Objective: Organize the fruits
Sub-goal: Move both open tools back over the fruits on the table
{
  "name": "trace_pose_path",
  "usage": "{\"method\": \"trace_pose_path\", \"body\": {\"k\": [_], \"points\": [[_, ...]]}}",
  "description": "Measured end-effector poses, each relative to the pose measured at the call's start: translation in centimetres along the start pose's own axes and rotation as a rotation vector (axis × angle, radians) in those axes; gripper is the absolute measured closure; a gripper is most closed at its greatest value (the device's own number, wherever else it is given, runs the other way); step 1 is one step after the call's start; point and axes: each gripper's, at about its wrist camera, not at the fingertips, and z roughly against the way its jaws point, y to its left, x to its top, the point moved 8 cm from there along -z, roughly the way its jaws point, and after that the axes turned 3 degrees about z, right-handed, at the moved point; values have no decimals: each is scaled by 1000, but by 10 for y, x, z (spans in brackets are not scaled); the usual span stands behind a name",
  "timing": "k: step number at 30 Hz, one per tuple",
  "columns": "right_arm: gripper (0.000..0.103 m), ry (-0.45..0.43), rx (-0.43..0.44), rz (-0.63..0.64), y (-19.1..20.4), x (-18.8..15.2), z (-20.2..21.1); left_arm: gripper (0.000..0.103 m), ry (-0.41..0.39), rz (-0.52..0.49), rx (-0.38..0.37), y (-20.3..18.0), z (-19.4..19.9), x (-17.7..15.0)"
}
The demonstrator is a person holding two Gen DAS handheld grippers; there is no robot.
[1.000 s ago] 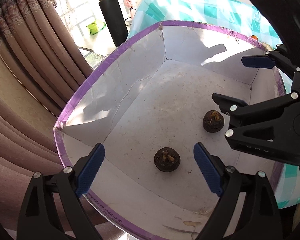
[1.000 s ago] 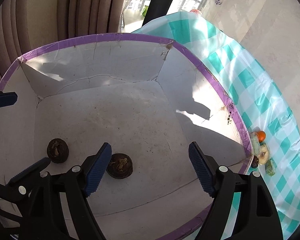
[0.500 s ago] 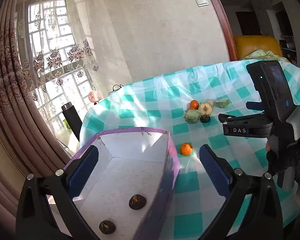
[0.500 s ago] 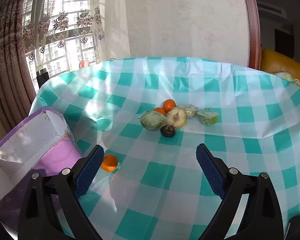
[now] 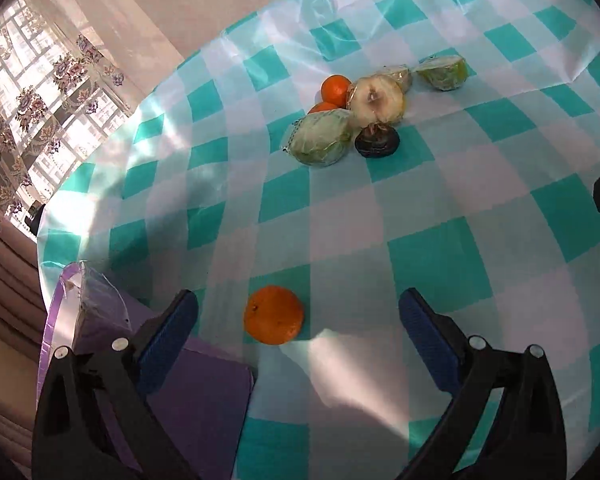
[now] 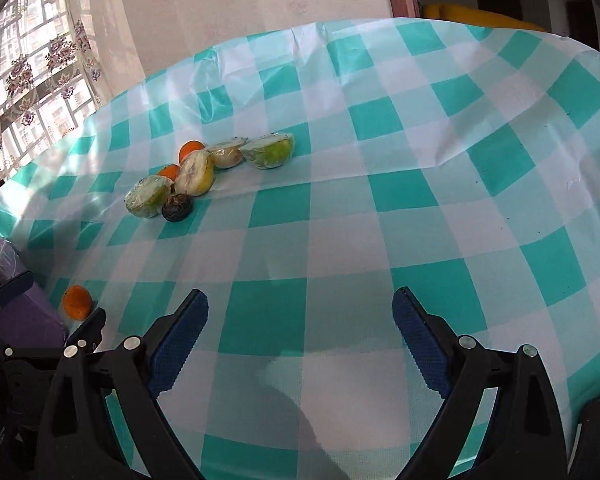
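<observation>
Teal-and-white checked plastic cloth covers the worktop [image 6: 380, 208] under both of my claws. My left claw [image 5: 298, 332] stands wide, its jaws having just been opening, and grips nothing; a single orange [image 5: 273, 314] lies on the cloth between its blue pads, nearer the left pad [image 5: 168, 332] and touching neither (a gap shows on each side). Just left of and below that pad sits the purple box [image 5: 204, 396], its rim edged in purple tape.

Ahead of the left claw, well apart from it, lies the fruit cluster: a wrapped green half [image 5: 320, 138] with a dark round fruit [image 5: 377, 142] touching its right side, a wrapped pale cut half [image 5: 378, 98] behind them, two oranges [image 5: 335, 90] at the cluster's far left, and further wrapped halves [image 5: 444, 73] to the far right.

My right claw [image 6: 300, 336] is likewise wide, jaws having just been opening, with only bare cloth between its pads. From it, the same cluster [image 6: 180, 188] lies ahead and to the left, well apart. The single orange appears far left of its left pad, beside the purple box, and a finger of my left claw shows at that edge.
</observation>
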Motion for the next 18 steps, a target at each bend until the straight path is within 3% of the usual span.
{"method": "trace_pose_path", "body": {"k": [2, 6, 8, 9, 10, 12, 18], "points": [[13, -4, 11, -12, -1, 1, 1, 2, 46, -39, 12, -5, -10, 0], [13, 7, 39, -65, -8, 0, -1, 2, 171, -12, -46, -2, -21, 2], [13, 6, 52, -82, -9, -1, 0, 2, 247, 35, -130, -4, -26, 5], [13, 5, 54, -84, -9, -1, 0, 2, 303, 93, -202, -7, -30, 5], [13, 4, 57, -82, -9, -1, 0, 2, 329, 154, -228, -4, -31, 7], [13, 2, 62, -79, -7, -1, 1, 2, 334, 287, -235, 5, -30, 13], [13, 11, 71, -82, -6, -2, -1, 2, 310, 680, -73, 29, -17, -3]]}}
